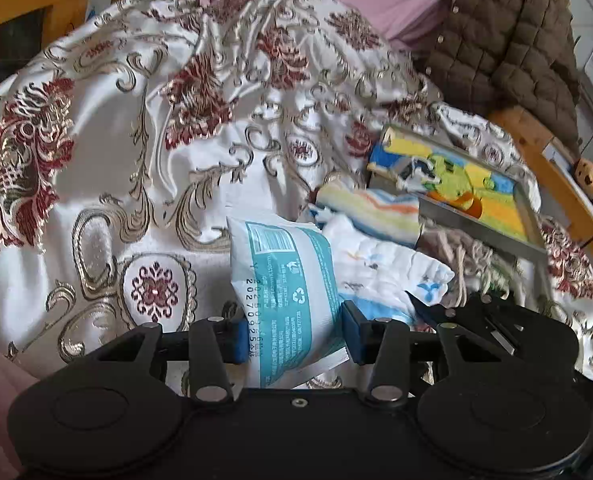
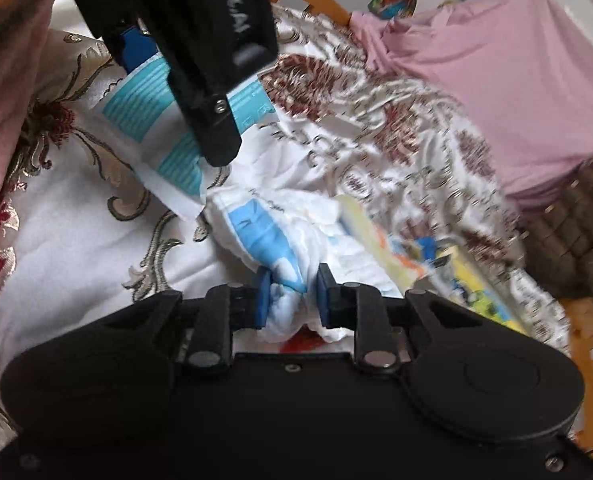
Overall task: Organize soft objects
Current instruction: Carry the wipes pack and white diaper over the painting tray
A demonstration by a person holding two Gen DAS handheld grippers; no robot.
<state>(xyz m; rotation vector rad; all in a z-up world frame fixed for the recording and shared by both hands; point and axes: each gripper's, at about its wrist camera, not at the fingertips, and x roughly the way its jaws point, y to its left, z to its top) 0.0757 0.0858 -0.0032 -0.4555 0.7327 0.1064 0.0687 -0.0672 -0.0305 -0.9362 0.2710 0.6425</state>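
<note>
L gripper (image 1: 292, 330) clamps the tissue pack (image 1: 284, 292): light, slick film, so we grip mid-body. R gripper (image 2: 290, 300) pinches the white cloth (image 2: 272, 232), limp; we take it by a bunched fold.

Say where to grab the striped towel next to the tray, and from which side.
Grip the striped towel at its raised near-left end, coming from above. It lies bunched on the bedspread, its far end against the tray and the white cloth in front, so the top fold is probably the clearest bite.
</note>
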